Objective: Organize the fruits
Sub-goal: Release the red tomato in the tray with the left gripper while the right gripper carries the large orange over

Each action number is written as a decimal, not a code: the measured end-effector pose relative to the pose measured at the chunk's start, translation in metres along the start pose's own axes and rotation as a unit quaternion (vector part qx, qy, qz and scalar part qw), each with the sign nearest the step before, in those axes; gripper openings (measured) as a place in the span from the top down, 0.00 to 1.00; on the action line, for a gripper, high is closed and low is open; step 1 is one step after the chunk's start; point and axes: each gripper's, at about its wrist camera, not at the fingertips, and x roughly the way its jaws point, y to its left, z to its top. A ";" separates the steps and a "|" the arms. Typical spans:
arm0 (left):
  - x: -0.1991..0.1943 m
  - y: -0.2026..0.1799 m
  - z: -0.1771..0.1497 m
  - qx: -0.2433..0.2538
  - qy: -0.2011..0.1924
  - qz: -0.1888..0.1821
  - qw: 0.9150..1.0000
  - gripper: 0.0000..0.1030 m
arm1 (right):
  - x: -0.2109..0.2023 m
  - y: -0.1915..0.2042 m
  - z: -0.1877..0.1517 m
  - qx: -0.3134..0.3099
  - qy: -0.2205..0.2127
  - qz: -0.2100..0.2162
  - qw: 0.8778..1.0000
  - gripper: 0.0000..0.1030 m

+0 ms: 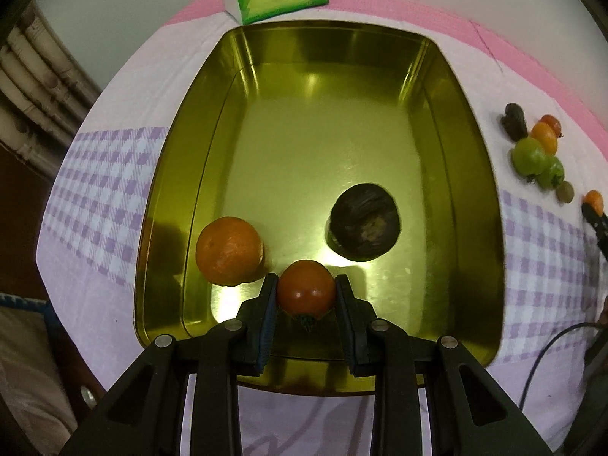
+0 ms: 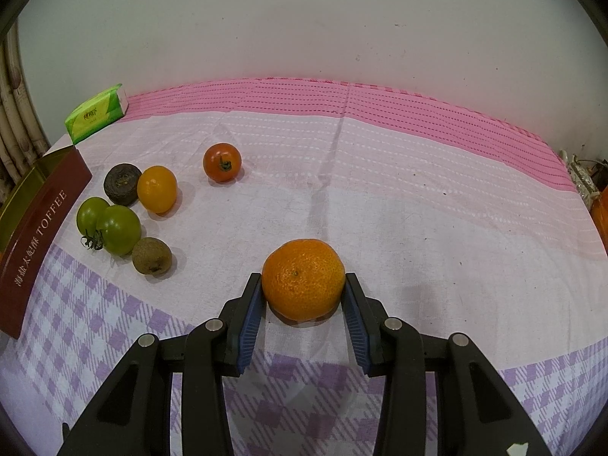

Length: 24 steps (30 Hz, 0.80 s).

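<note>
My left claw point(image 1: 306, 290) grips a red tomato point(image 1: 306, 287) over the tray point(image 1: 471, 174), beside an orange point(image 1: 229, 250); my right claw point(image 2: 303, 292) clasps a tangerine point(image 2: 303, 285).

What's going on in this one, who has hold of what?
Fruit is being sorted into a gold tin tray. The left gripper holds a red tomato over the tray's near end, where an orange and a dark brown fruit already lie. The right gripper brackets a mandarin on the tablecloth, fingers at its sides. Six more small fruits wait on the cloth beside the tray.
</note>
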 end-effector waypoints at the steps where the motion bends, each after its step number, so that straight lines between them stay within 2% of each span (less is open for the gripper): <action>1: 0.001 0.000 0.001 -0.001 -0.002 -0.002 1.000 0.71 | 0.000 0.000 0.000 0.000 0.000 0.000 1.000 0.63; 13: 0.016 0.017 0.004 0.005 -0.004 -0.011 1.000 0.69 | -0.001 0.000 0.000 -0.001 -0.001 -0.003 1.000 0.64; 16: 0.004 0.009 0.002 0.006 -0.015 -0.021 1.000 0.60 | -0.006 0.003 0.003 0.006 -0.001 0.003 1.000 0.64; 17: 0.002 0.009 0.002 0.006 -0.022 -0.026 0.999 0.54 | -0.011 0.007 0.006 0.006 -0.006 0.006 1.000 0.64; 18: -0.001 0.009 0.002 0.006 -0.027 -0.028 0.999 0.48 | -0.015 0.010 0.007 0.003 -0.008 0.011 1.000 0.64; 21: -0.013 0.011 0.003 0.008 -0.053 -0.031 0.998 0.45 | -0.033 0.032 0.016 -0.012 -0.020 0.045 0.999 0.64; 24: -0.027 0.019 0.004 0.002 -0.077 -0.038 0.996 0.42 | -0.049 0.069 0.021 -0.040 -0.021 0.100 0.994 0.64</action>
